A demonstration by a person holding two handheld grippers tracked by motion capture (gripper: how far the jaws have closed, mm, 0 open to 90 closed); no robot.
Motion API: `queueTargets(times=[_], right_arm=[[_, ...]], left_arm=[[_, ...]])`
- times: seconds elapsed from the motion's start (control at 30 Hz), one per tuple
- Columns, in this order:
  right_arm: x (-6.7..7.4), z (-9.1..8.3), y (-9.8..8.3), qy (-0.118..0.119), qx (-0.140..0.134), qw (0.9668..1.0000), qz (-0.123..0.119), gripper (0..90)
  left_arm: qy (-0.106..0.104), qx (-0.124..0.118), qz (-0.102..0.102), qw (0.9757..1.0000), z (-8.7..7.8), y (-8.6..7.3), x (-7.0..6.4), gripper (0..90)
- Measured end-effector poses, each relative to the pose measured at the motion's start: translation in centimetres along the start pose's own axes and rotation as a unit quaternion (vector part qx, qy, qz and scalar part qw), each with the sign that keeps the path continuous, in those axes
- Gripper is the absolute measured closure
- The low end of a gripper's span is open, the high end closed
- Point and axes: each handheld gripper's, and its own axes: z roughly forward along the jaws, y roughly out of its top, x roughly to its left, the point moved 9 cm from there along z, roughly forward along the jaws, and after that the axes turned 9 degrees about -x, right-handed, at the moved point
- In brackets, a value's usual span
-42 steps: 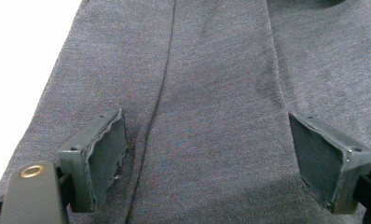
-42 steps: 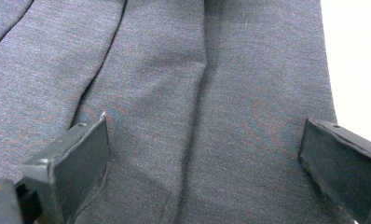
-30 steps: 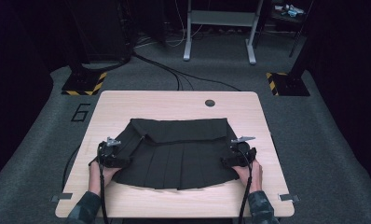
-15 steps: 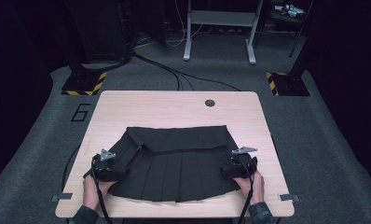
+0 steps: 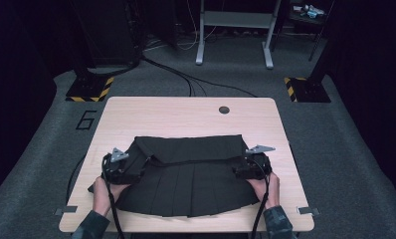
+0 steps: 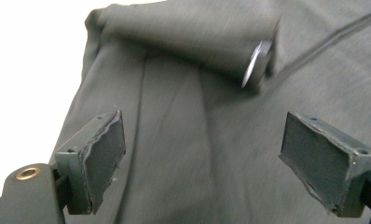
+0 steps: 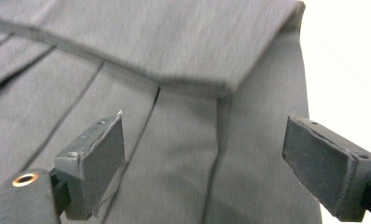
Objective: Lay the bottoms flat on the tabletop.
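Currently, I read the station as follows.

Garment: a dark pleated skirt (image 5: 186,174) lies flat across the near half of the table (image 5: 186,117), its far band folded over toward me (fold edge plain in both gripper views).
Button: a round metal piece (image 6: 254,67) sits at the fold's end in the left gripper view, blurred.
Left gripper (image 5: 120,167): over the skirt's left edge; jaws stand wide apart with cloth below them and nothing clamped; they have just been opening a little.
Right gripper (image 5: 252,167): over the skirt's right edge; jaws wide apart, nothing between the pads; they have just been closing slightly.
Hands: I see each hand behind its gripper at the near edge.
Table hole: a dark grommet (image 5: 224,109) at the far right, well apart from the skirt.
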Motion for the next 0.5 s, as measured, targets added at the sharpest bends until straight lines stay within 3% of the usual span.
queueTargets(times=[0.1, 0.23, 0.4, 0.5], right_arm=[[0.0, 0.9, 1.3, -0.002, -0.001, 1.0, 0.0, 15.8], [-0.3, 2.6, 2.3, -0.008, 0.005, 0.9999, 0.008, 27.5], [-1.2, 4.0, 2.2, -0.019, 0.021, 0.9993, 0.024, 42.4], [-1.4, 4.2, 1.9, -0.015, 0.022, 0.9988, 0.042, 52.4]], left_arm=[[-0.012, 0.002, 0.009, 0.9999, 1.2, 1.3, -0.8, 13.5], [-0.013, 0.01, 0.029, 0.9995, 2.8, 2.6, -1.0, 15.9], [-0.006, 0.018, 0.026, 0.9995, 4.3, 2.7, -0.7, 21.8], [-0.006, 0.019, 0.019, 0.9996, 4.5, 2.4, -0.3, 32.1]])
